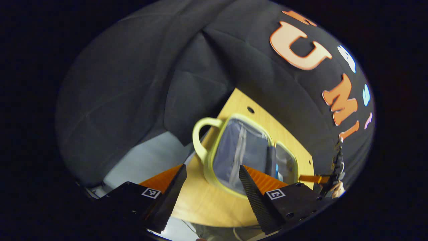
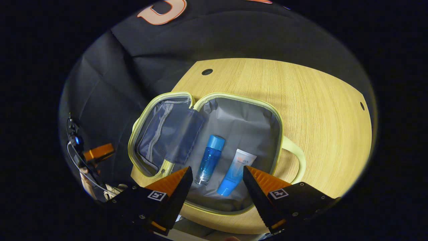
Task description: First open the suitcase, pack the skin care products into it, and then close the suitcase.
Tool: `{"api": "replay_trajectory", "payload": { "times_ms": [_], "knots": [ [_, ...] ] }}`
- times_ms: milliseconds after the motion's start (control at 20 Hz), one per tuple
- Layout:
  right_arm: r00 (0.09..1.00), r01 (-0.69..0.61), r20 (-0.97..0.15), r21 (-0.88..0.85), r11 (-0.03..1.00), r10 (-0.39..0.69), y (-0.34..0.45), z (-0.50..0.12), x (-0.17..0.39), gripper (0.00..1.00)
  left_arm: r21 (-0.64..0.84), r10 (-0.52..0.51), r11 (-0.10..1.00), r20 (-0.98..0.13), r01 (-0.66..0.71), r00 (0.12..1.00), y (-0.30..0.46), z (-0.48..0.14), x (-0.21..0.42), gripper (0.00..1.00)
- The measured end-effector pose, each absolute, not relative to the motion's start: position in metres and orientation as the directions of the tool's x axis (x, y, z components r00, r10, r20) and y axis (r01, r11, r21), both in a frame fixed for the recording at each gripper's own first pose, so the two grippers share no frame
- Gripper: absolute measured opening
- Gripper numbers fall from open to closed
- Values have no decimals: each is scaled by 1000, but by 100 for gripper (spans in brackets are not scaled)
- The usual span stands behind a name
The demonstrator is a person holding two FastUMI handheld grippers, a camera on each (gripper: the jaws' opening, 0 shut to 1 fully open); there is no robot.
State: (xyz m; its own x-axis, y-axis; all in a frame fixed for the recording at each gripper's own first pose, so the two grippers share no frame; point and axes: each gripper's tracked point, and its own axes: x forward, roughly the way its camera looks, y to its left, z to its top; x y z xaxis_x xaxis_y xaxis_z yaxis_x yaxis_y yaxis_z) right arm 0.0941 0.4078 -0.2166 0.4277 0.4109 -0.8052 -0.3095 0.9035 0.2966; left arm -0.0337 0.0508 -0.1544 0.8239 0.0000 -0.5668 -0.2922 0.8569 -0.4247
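Wood table (image 2: 301, 110) carries open suitcase (image 2: 234, 113) w/ bottle (image 2: 209, 160) & tube (image 2: 235, 172) inside. Both hand-held grippers released, left (image 1: 209, 187), right (image 2: 217, 185). Risk: lid flap (image 2: 167, 134) snags on closing.

Ribbed wedge jaws; square fiducial tags; screwed black mounts.

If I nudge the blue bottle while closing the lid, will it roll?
Probably: the blue bottle looks round and smooth, lying on its side on the suitcase lining. The tube beside it might stop it. It looks rigid.
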Motion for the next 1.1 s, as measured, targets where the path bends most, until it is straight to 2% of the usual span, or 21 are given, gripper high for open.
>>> {"api": "replay_trajectory", "payload": {
  "times_ms": [50, 150, 200, 350, 500, 900, 1050, 1100],
  "knots": [
    [433, -300, -797, 313, 901, 421, 407, -213, 93, 96, -444, -8, 849, -552, -286, 834, 61, -153, -24, 96],
    [445, -279, -792, 320, 905, 417, 400, -209, 91, 96, -496, -44, 826, -528, -266, 848, 74, -154, 1, 98],
    [455, -276, -790, 312, 909, 410, 395, -208, 92, 96, -515, -48, 814, -519, -268, 854, 81, -160, 19, 96],
    [486, -263, -797, 258, 930, 359, 373, -210, 93, 96, -566, -37, 767, -509, -302, 860, 99, -181, 54, 98],
    [479, -196, -801, 301, 933, 360, 363, -212, 91, 96, -674, -117, 683, -482, -282, 868, 88, -196, 63, 98],
    [471, -139, -796, 359, 923, 381, 357, -219, 89, 96, -782, -183, 555, -445, -282, 877, 74, -219, 90, 95],
    [462, -118, -801, 369, 922, 380, 349, -225, 85, 96, -730, -129, 585, -512, -352, 849, 82, -234, 88, 51],
    [464, -119, -804, 358, 926, 371, 345, -227, 84, 96, -714, -125, 599, -531, -363, 838, 82, -239, 85, 50]
  ]
}}
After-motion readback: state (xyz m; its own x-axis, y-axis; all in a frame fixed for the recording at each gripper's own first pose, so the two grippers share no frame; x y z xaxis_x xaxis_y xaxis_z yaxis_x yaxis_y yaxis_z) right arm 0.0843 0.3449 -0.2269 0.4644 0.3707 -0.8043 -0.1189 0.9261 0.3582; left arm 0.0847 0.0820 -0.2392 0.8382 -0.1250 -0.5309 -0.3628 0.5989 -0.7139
